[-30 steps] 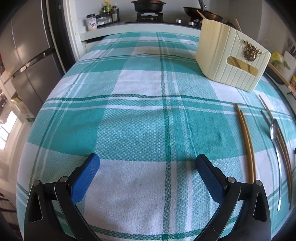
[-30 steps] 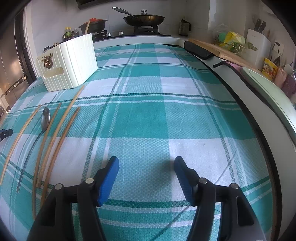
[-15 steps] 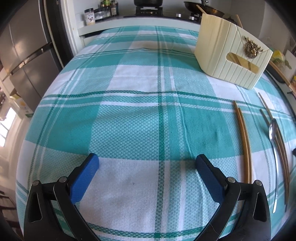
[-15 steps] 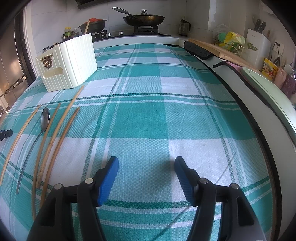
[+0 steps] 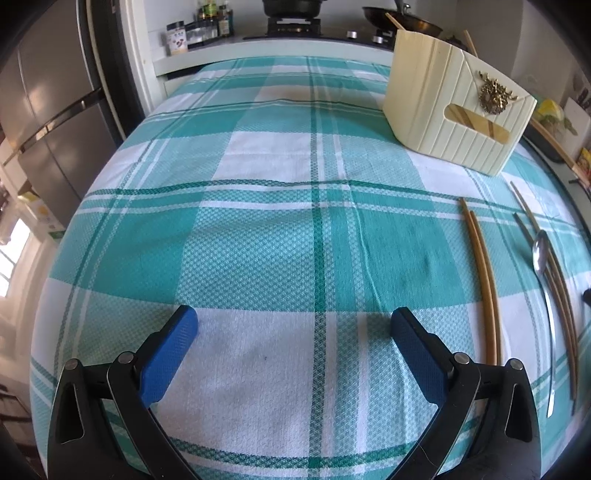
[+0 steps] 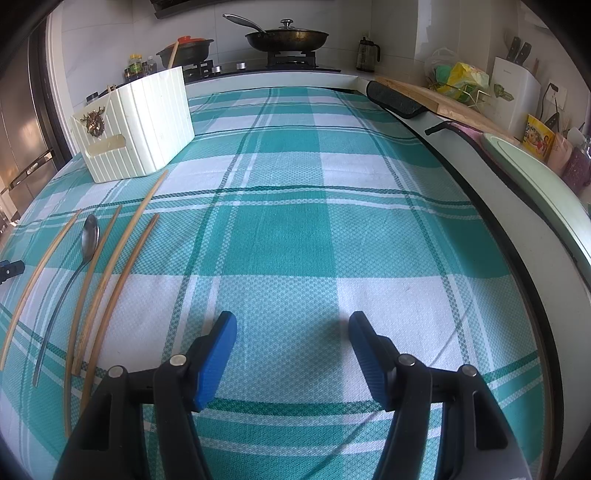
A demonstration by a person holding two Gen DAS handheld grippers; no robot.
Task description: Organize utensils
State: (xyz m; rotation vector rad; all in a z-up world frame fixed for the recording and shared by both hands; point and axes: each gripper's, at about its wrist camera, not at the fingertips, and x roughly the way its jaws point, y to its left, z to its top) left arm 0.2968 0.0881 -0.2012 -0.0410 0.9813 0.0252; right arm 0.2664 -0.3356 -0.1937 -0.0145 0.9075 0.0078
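A home kitchen: a gas stove [image 6: 291,59] bearing a lidded frying pan [image 6: 288,37] (clay pot beside), a steel refrigerator [image 5: 48,110], spice jars [image 5: 199,26], a knife block [image 6: 513,92].

The left claw [image 5: 293,325] hangs over the worktop's teal-and-white checked cloth [image 5: 258,236], its blue-padded jaws spread wide with only bare cloth between them. To the claw's right lie a pair of wooden chopsticks [image 5: 484,284], side by side and touching, and further right a metal spoon [image 5: 545,280] beside more chopsticks [image 5: 563,295]. Ahead and to the right stands a cream ribbed holder [image 5: 436,110] with a gold ornament. Beyond it, a stove [image 5: 295,26] carries dark pans.
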